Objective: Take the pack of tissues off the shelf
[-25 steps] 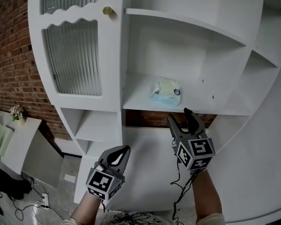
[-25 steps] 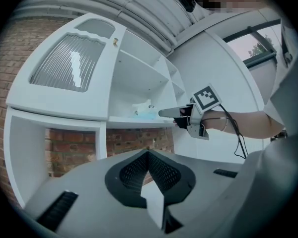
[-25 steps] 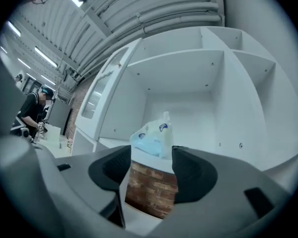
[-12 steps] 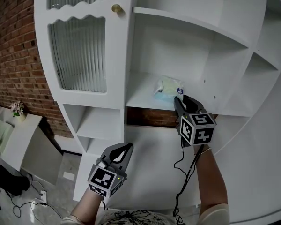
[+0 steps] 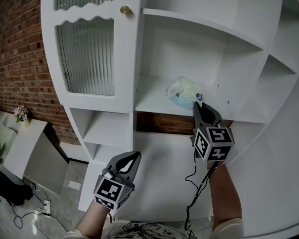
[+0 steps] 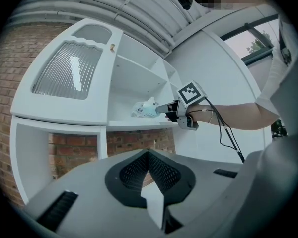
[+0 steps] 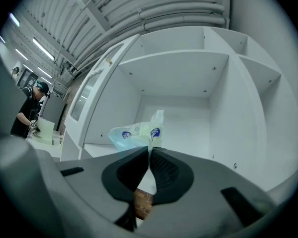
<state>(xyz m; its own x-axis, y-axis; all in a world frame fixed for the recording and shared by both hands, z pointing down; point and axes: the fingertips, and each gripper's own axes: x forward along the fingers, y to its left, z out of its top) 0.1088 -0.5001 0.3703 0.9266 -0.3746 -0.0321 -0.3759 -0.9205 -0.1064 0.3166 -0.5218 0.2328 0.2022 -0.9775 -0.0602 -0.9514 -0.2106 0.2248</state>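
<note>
— Right gripper (image 5: 200, 105) has just been closing, and its jaws now pinch the near edge of the pack of tissues (image 5: 185, 90), with only a thin fold of wrapper between the tips.

— Where does the pack sit?

— At the front of the open middle shelf (image 5: 152, 102), to the right of the ribbed glass door (image 5: 87, 56). Its far end looks tipped up, though I can't tell whether it's clear of the board.

— So how do we bring it out cleanly?

— I'd draw it straight back toward the body, level, with a firm squeeze (film wrapper may slip or tear from so small a bite). Mind the shelf's front lip on the way.

— And the other hand?

— Left gripper (image 5: 131, 159) hangs low, well apart from the pack, jaws together on nothing. It could come underneath as support.
</note>
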